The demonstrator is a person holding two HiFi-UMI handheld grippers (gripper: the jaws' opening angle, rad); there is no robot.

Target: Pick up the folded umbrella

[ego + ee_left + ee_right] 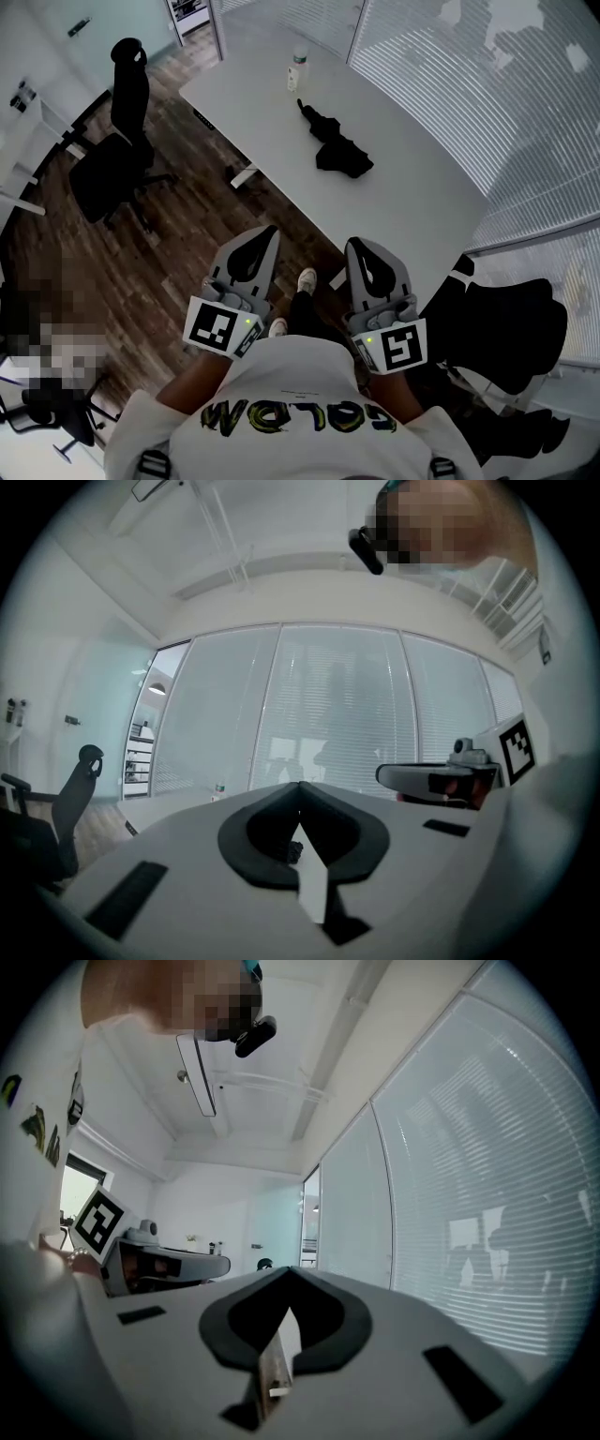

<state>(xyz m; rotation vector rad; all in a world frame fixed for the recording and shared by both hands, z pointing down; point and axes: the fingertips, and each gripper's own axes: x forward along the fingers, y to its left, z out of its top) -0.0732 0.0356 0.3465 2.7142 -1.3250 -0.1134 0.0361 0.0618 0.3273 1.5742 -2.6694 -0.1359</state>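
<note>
The folded black umbrella (pixel 337 148) lies on the white table (pixel 412 187), its handle end pointing to the far side. Both grippers are held level in front of the person's chest, short of the table's near edge and well apart from the umbrella. The left gripper (pixel 271 231) has its jaws together with nothing in them; in the left gripper view its tips (pixel 300 786) meet, and a small dark lump, likely the umbrella (pixel 292 852), shows through the gap behind them. The right gripper (pixel 354 244) is shut and empty too, its tips (pixel 286 1270) touching.
A clear bottle (pixel 297 69) stands on the table beyond the umbrella. A black office chair (pixel 117 150) is on the wood floor at left, and another black chair (pixel 511 328) sits at right by the blinds. The person's shoes (pixel 307 279) show below.
</note>
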